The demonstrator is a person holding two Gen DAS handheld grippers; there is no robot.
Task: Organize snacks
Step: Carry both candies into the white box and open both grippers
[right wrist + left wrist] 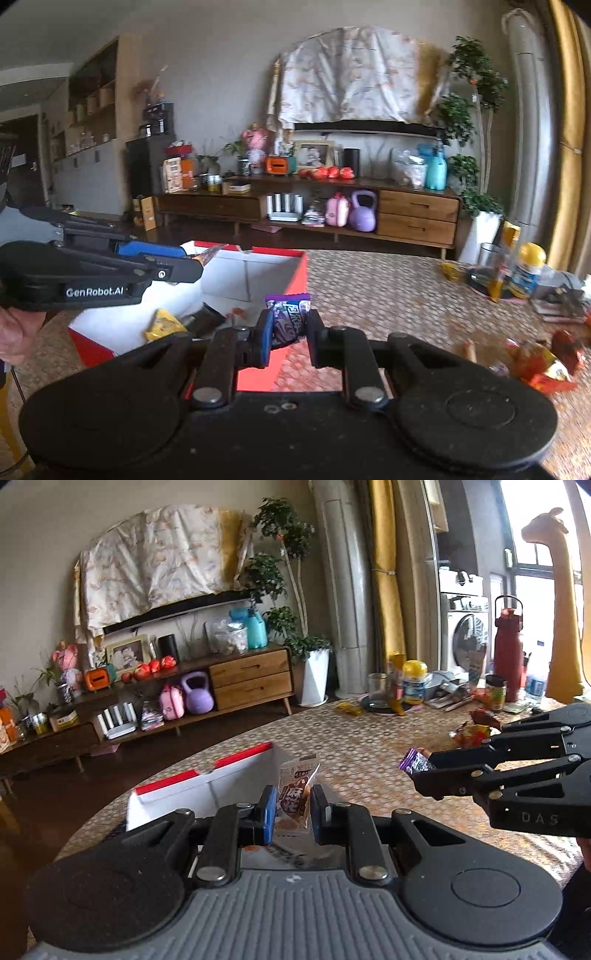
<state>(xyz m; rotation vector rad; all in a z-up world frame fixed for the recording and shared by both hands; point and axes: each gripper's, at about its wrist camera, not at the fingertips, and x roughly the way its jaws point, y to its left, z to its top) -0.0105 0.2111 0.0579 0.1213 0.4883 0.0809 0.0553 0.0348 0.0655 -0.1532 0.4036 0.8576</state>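
Both tools are up off the counter (pixel 369 760), each carrying a snack. The left tool (pixel 293 808) points forward and a little downward, its jaws nearly closed and pinching a brown-and-white snack packet (pixel 297 794) that stands upright between the blue pad and the black one. Beyond its tips sits the red-and-white box (pixel 207 786), open at the top, near the counter's edge.

The right tool (pixel 288 332) is level with it, also tipped slightly down, jaws clamped tight on a purple snack packet (pixel 286 319) whose crimped top edge sticks up above the fingers. From the left wrist view the right tool comes in from the right side, fingers aimed leftward toward the box, the purple wrapper poking out of its tip. From the right wrist view the left tool (pixel 199 264) reaches in from the left, hanging over the open box (pixel 295 273), with a sliver of its packet showing at the tip; a hand (pixel 16 328) grips its handle at the left edge.

Inside the box a yellow packet (pixel 162 325) and some darker wrappers lie on the white floor. A loose heap of red and orange snacks (pixel 543 365) lies on the counter to the right, well apart from the box. Farther back on the counter stand a yellow-lidded jar (pixel 413 681) and a red bottle (pixel 509 650).
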